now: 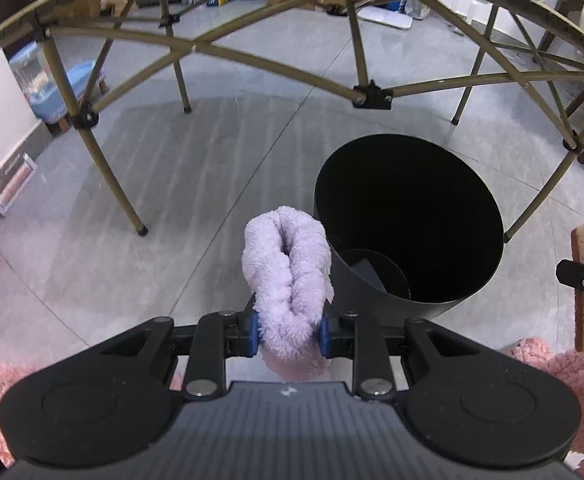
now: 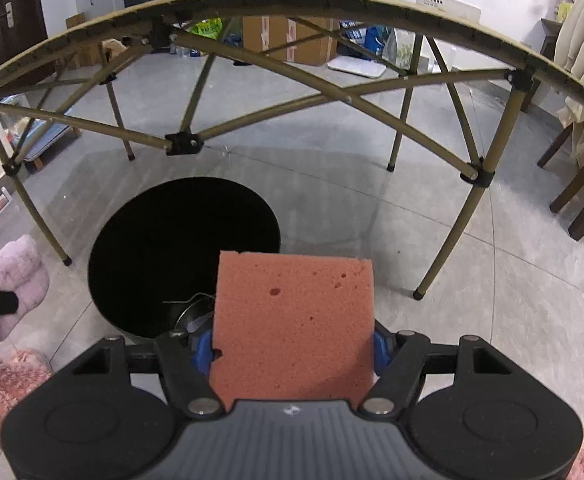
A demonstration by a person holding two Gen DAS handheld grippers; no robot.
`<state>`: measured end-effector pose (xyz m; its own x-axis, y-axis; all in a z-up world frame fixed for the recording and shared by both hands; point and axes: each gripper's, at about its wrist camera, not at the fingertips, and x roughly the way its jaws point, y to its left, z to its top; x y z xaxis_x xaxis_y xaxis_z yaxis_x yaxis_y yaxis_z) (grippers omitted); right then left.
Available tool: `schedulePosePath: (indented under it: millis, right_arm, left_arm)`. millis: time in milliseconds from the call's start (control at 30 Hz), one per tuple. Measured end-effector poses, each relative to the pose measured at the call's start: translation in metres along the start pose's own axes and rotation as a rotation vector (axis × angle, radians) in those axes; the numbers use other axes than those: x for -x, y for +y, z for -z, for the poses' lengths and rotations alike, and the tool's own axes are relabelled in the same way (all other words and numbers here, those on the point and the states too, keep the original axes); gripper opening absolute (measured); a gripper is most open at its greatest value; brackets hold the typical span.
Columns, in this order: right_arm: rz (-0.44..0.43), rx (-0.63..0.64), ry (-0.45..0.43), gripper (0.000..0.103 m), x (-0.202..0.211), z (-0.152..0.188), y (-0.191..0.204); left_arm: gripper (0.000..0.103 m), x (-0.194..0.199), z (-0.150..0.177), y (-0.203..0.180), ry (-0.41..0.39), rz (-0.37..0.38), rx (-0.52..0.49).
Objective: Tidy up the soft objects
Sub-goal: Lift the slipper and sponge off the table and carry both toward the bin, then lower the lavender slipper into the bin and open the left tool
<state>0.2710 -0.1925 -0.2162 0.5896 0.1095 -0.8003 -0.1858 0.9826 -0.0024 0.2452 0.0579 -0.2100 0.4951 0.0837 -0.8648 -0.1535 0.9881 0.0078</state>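
Jaws: left gripper (image 1: 287, 336) clamped on cloth (image 1: 289, 276); right gripper (image 2: 294, 350) clamped on sponge (image 2: 292, 320) | both beside bin (image 1: 452, 304) rim | step: carrying to bin; next: centre over mouth, release

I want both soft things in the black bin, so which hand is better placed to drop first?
Probably the right: its sponge already overlaps the black bin opening, while the left gripper holds the lilac cloth just beside the rim.

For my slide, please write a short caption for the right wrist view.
Right gripper holding a pink sponge above a black bin beside a folding table.
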Motion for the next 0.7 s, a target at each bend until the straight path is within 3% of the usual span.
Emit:
schedulePosePath:
  millis: [700]
  right_arm:
    - [0.055,-0.130,0.043,0.069,-0.034,-0.024,-0.036]
  left_arm:
    - [0.027,-0.020,-0.025,-0.042,0.046,-0.021,-0.051]
